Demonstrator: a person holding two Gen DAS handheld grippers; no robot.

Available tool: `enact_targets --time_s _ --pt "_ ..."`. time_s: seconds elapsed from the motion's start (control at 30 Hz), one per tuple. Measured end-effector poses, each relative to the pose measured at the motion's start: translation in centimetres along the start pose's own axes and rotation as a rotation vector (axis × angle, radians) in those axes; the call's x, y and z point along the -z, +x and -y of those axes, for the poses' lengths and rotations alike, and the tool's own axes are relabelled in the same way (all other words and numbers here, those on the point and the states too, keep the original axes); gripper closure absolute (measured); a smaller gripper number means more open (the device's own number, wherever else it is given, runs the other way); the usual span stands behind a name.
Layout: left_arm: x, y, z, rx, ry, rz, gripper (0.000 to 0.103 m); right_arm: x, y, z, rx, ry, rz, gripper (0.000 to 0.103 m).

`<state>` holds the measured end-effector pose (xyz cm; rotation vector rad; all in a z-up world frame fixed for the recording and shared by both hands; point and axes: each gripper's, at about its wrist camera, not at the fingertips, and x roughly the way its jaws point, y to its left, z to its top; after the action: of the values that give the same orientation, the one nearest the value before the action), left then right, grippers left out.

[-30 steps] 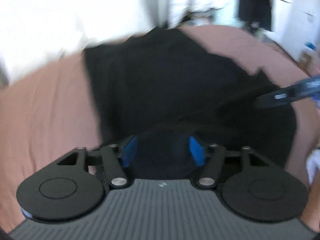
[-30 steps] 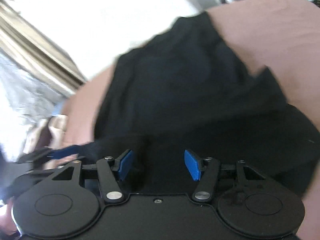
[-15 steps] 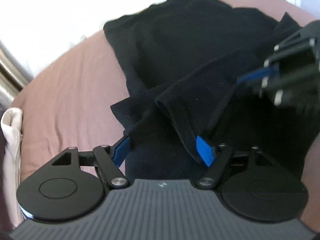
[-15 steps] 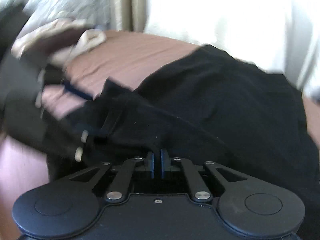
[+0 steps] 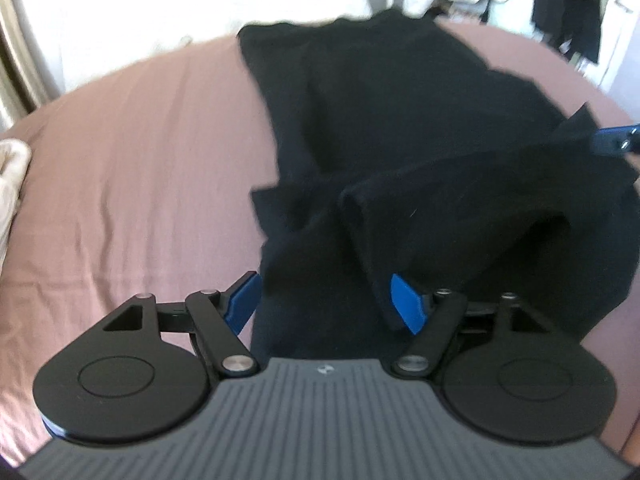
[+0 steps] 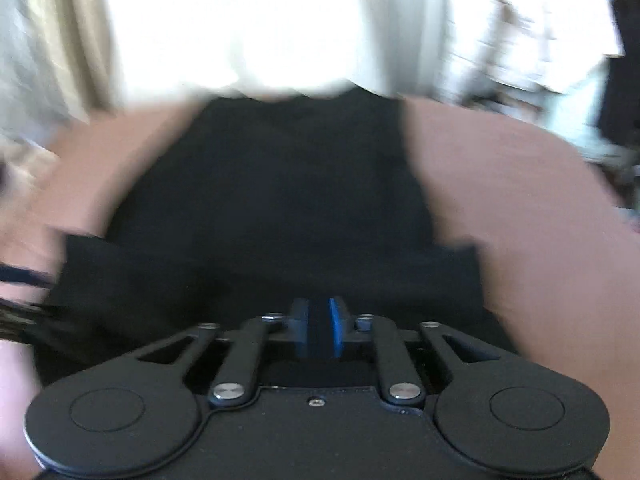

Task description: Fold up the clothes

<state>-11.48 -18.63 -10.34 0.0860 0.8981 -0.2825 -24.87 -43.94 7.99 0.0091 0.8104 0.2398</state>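
A black garment (image 5: 392, 128) lies spread on a mauve bed sheet (image 5: 140, 168); its near part is bunched into raised folds. My left gripper (image 5: 326, 300) is open, its blue pads on either side of a fold of the black cloth. My right gripper (image 6: 319, 328) is shut on a pinch of the black garment (image 6: 280, 184) at its near edge. The right gripper's blue tip (image 5: 614, 140) shows at the right edge of the left wrist view, at the garment's far corner. The right wrist view is blurred.
A cream cloth (image 5: 10, 172) lies at the bed's left edge. Bright window and curtains (image 6: 60, 40) stand behind the bed. Dark clothes (image 5: 568, 4) hang at the back right. Bare sheet (image 6: 520, 200) lies on either side of the garment.
My right gripper closed on the garment's edge and swung round to face the window. My left gripper stayed open and shifted slightly; the fold between its pads has lifted.
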Motion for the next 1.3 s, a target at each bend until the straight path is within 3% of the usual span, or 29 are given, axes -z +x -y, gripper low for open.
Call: enact_targets --time_s 0.03,0.07,0.1,0.17,0.27,0.33,0.37,0.4,0.43,0.47,0.53,0.57,0.67,0.83,0.87,0.97,1.0,1.03,1.07,1.13,1.2,1.3 --pt "-0.2 -0.3 0.2 0.041 -0.005 0.005 0.071 -0.2 -0.3 -1.0 -0.083 -0.002 0.034 0.056" --pt "-0.3 -0.4 0.2 0.103 -0.020 -0.003 0.079 -0.2 -0.2 -2.5 -0.150 -0.056 0.063 0.054" --pt "-0.3 -0.5 0.1 0.170 -0.038 -0.013 0.082 0.1 0.3 -4.2 -0.201 -0.149 0.083 0.053" --pt "-0.2 0.1 0.2 0.175 -0.045 -0.027 0.082 0.6 1.9 -7.5 -0.281 -0.338 0.097 0.038" --pt "0.0 1.2 0.3 0.161 -0.049 -0.047 0.081 1.1 5.9 -10.5 -0.248 -0.475 0.046 0.035" --pt "0.2 1.9 0.4 0.151 -0.052 -0.061 0.072 1.4 7.6 -11.5 -0.245 -0.506 0.012 0.041" --pt "0.2 2.2 0.5 0.147 -0.054 -0.067 0.069 1.5 8.1 -11.5 -0.234 -0.511 0.014 0.049" --pt "0.3 2.6 0.5 0.142 -0.055 -0.074 0.064 1.6 8.5 -11.5 -0.223 -0.515 0.015 0.082" --pt "0.1 2.9 0.3 0.147 -0.080 -0.072 0.061 1.5 8.2 -11.3 -0.225 -0.489 0.012 0.098" --pt "0.1 2.7 0.0 0.159 -0.103 -0.064 0.060 1.5 7.8 -11.1 -0.227 -0.463 0.009 0.098" --pt "0.1 2.0 -0.7 0.185 -0.147 -0.045 0.042 0.7 6.7 -10.5 -0.234 -0.363 0.030 0.098" --pt "0.1 1.7 -1.0 0.198 -0.169 -0.036 0.039 0.4 5.9 -10.2 -0.223 -0.322 0.044 0.098" --pt "0.2 0.9 -1.8 0.219 -0.206 -0.017 0.039 0.3 4.1 -8.8 -0.063 -0.246 0.061 0.098" --pt "0.3 2.5 -0.6 0.141 -0.123 -0.098 0.038 0.5 4.4 -2.3 0.121 0.023 -0.094 0.098" --pt "0.3 2.9 -0.5 0.135 -0.116 -0.115 0.038 0.6 4.7 -1.3 0.223 0.038 -0.109 0.098" --pt "0.1 3.2 -0.4 0.131 -0.104 -0.128 0.037 0.6 4.8 -1.1 0.561 -0.119 -0.052 0.088" --pt "-0.1 3.1 -0.4 0.135 -0.108 -0.124 0.037 0.3 4.5 -0.8 0.528 -0.107 -0.038 0.088" --pt "-0.3 3.0 -0.6 0.138 -0.116 -0.114 0.037 0.0 4.1 -0.5 0.494 -0.094 -0.024 0.080" --pt "-0.5 2.8 -0.8 0.140 -0.125 -0.102 0.037 -0.3 3.5 0.5 0.389 -0.016 -0.013 0.073" --pt "-0.8 2.3 -1.1 0.144 -0.146 -0.080 0.037 -0.7 3.0 2.8 0.169 0.150 -0.009 0.045" --pt "-1.0 2.1 -1.4 0.149 -0.171 -0.065 0.037 -0.5 3.6 5.2 -0.025 0.337 -0.038 0.043" --pt "-1.2 2.2 -1.7 0.153 -0.183 -0.057 0.037 -0.1 5.4 6.4 -0.159 0.482 -0.089 0.040"
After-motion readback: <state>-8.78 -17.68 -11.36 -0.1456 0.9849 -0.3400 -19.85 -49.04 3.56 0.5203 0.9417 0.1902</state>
